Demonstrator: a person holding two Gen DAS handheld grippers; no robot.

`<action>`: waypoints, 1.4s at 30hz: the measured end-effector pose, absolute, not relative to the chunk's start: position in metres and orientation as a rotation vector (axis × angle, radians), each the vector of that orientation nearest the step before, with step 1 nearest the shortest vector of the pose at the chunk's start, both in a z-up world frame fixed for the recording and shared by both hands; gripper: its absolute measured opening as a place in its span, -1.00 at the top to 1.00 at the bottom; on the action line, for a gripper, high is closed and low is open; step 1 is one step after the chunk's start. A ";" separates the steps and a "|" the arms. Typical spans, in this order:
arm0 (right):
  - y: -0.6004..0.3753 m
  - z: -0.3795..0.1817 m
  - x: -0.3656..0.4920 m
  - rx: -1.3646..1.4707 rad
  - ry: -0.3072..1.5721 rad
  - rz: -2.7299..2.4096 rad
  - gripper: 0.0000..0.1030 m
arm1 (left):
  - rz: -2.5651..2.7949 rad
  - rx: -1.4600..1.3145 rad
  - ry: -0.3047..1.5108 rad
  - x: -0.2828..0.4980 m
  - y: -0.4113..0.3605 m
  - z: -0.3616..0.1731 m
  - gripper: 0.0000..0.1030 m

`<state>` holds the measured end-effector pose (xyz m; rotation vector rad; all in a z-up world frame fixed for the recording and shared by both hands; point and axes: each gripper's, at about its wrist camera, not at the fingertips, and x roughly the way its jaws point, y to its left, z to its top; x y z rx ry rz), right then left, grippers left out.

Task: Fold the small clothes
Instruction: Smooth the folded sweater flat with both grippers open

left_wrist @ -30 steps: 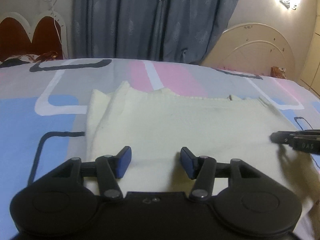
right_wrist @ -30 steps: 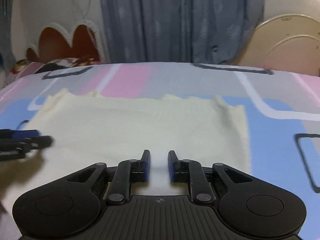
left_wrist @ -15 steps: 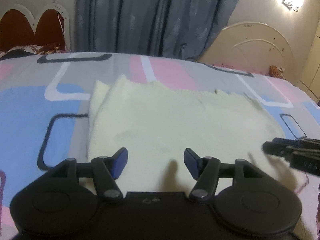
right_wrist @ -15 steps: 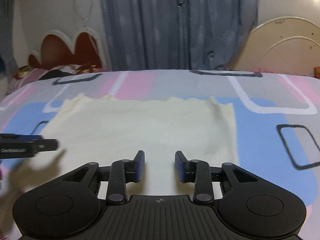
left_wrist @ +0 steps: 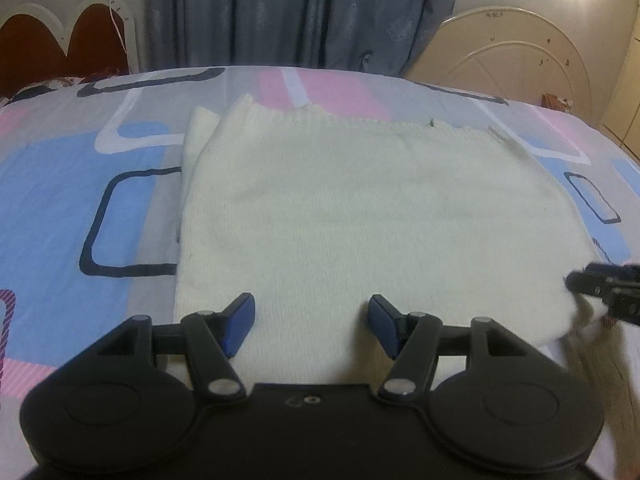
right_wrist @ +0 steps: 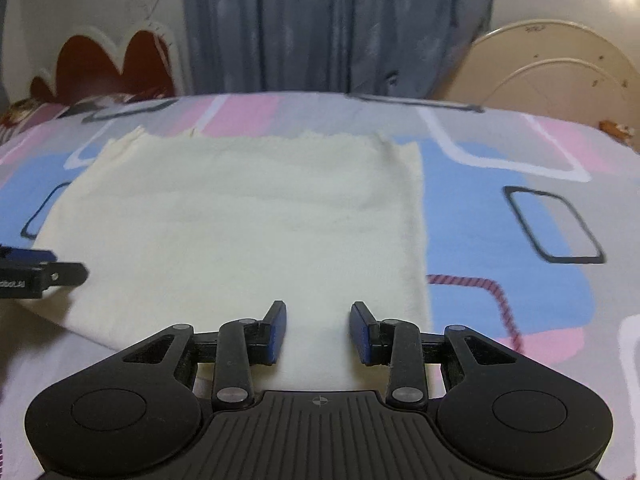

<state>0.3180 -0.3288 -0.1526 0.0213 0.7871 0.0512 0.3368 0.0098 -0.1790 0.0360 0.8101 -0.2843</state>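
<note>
Bedding in pink, blue and grey blocks with dark outlined rectangles covers the bed (left_wrist: 100,184), on which everything is laid. Just above its near part, the left gripper (left_wrist: 312,326) is held with its jaws wide apart and nothing between its blue pads (left_wrist: 239,322); only the cream cloth (left_wrist: 360,216) is seen below the gap. The right gripper (right_wrist: 319,330) is held with its jaws parted more narrowly, likewise empty, over the near right part of the same cloth (right_wrist: 256,232). The cloth is spread flat in the middle of the bed as a folded rectangle, with a second layer showing along its left edge in the left wrist view and ragged knitted edges at the far side. Each gripper is seen at the edge of the other's view, near a side edge of the cloth. Beyond the bed, a grey-blue curtain (left_wrist: 304,12) is hung, a red scalloped headboard (left_wrist: 60,40) is seen at the left, and a cream arched headboard (right_wrist: 556,68) at the right.
</note>
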 end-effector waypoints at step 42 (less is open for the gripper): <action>-0.300 -0.126 0.385 0.130 0.718 0.176 0.01 | -0.214 -0.025 0.765 0.399 0.004 -0.167 -0.46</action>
